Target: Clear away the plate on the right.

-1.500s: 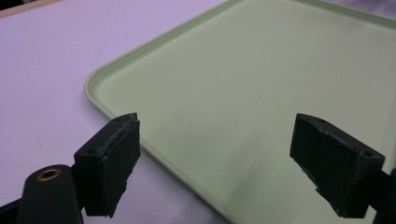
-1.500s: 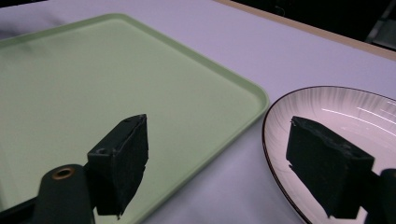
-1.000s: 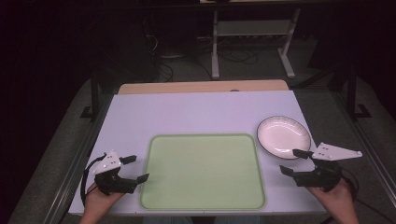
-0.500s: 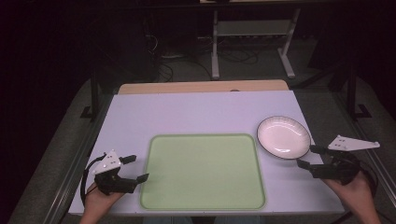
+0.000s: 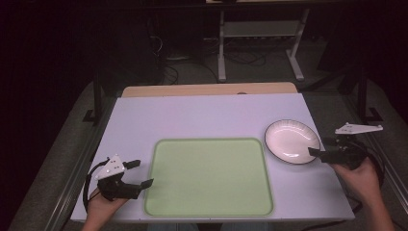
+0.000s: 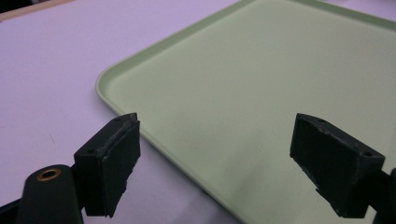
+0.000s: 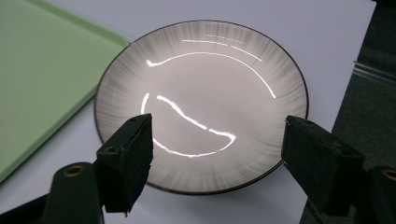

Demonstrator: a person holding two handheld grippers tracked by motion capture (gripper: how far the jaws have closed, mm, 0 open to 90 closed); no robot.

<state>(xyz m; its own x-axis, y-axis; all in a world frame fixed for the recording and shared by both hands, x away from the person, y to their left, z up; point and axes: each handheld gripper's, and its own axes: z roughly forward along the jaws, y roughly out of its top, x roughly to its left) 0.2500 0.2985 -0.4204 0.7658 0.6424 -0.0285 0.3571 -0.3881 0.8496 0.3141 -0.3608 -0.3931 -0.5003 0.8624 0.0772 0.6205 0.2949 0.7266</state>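
The right gripper (image 5: 321,153) hovers at the near rim of the plate (image 5: 291,140), which sits just right of the green tray (image 5: 209,177); its wide jaws have just been narrowing, nothing pinched yet. The left gripper (image 5: 140,174) waits open at the tray's edge. Next, I'd guess: nip the rim
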